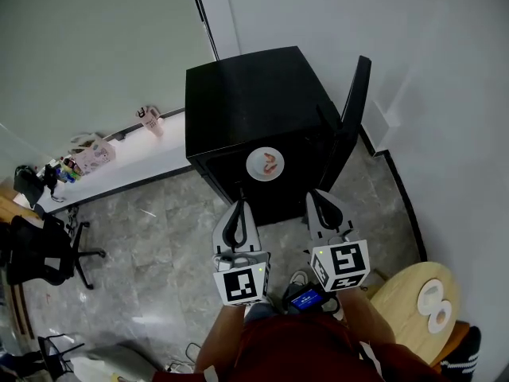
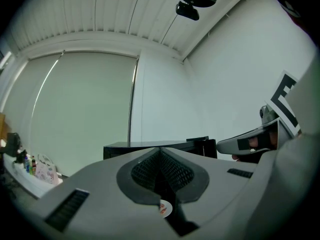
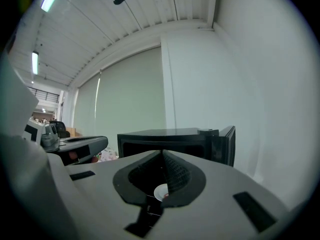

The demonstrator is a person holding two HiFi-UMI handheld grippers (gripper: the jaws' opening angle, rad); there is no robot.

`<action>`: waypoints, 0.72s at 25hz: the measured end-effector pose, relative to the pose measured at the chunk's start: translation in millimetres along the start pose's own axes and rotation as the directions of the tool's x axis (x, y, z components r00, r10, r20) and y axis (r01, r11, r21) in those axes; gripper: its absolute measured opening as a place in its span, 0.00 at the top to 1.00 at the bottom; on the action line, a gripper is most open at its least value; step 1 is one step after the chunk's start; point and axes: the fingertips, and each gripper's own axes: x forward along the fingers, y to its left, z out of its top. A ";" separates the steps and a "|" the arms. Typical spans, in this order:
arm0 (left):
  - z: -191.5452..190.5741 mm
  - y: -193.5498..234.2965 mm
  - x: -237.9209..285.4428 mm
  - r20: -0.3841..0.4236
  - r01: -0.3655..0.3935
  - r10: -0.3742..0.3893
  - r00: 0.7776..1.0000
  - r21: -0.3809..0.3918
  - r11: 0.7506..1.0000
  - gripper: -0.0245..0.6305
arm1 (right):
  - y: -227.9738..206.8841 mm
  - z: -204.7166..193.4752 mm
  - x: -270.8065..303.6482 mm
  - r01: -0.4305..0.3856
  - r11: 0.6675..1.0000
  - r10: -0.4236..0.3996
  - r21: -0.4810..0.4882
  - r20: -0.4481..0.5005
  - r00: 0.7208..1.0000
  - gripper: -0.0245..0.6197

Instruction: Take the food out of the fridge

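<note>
Seen from above, a person stands on a grey marble-look floor (image 1: pixel 159 237) with a hand-held gripper in each hand, both pointed towards 12 o'clock. The left gripper (image 1: pixel 238 205) has its jaws pressed together at the tips and holds nothing. The right gripper (image 1: pixel 316 197) is the same, jaws together and empty.

Just beyond the tips, at 12 o'clock, stands a small black fridge (image 1: pixel 254 94). Its door (image 1: pixel 354 102) is swung wide open towards 1 o'clock. Inside the open front, high up, sits a small white plate (image 1: pixel 265 165) carrying a curled pinkish-orange piece of food (image 1: pixel 271 164); what kind of food is too small to tell. Each gripper's own view shows the plate through the gap below its closed jaws.

The plate looks light, rigid and breakable, with a smooth, probably slippery rim. The food lies loose on it and would likely slide if the plate tipped. The near rim, at the plate's 6 o'clock, seems the best place to grip, once the jaws are opened and the plate is kept level.

A round wooden table (image 1: pixel 409 293) is at 4 o'clock. Farther away, an office chair (image 1: pixel 44 249) is at 9 o'clock and a cluttered white ledge (image 1: pixel 127 161) at 10 o'clock.
</note>
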 end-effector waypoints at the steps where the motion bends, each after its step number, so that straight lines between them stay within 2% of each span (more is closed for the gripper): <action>1: 0.1 0.1 4.0 0.005 -0.006 0.006 1.000 -0.006 1.000 0.94 | -0.9 -1.1 3.4 -0.007 1.000 0.007 -0.001 -0.003 1.000 0.93; 5: -5.3 5.6 12.6 -0.014 -0.009 0.009 1.000 0.010 1.000 0.94 | 1.7 -5.5 14.4 -0.023 1.000 0.023 -0.007 -0.006 1.000 0.93; 8: -3.0 11.6 19.6 0.017 -0.010 0.011 1.000 -0.041 0.999 0.94 | 5.2 -4.6 22.6 -0.026 1.000 0.026 -0.003 -0.005 1.000 0.93; 10: -5.6 16.5 21.8 0.007 -0.008 0.008 1.000 -0.051 0.999 0.94 | 7.7 -5.1 26.9 -0.019 1.000 0.019 -0.001 -0.011 1.000 0.93; 13: -3.4 23.0 26.5 0.038 -0.008 0.011 0.999 -0.079 0.997 0.94 | 12.0 -5.4 33.1 -0.011 1.000 0.011 -0.014 -0.017 1.000 0.93; 16: -8.2 27.7 30.5 0.020 0.002 -0.001 1.000 -0.048 0.999 0.94 | 14.8 -5.8 37.4 -0.005 1.000 0.005 -0.022 -0.022 1.000 0.93; 18: -7.6 29.3 33.5 0.037 0.003 -0.001 0.999 -0.068 0.998 0.94 | 17.0 -7.1 39.8 -0.003 1.000 0.002 -0.026 -0.028 1.000 0.93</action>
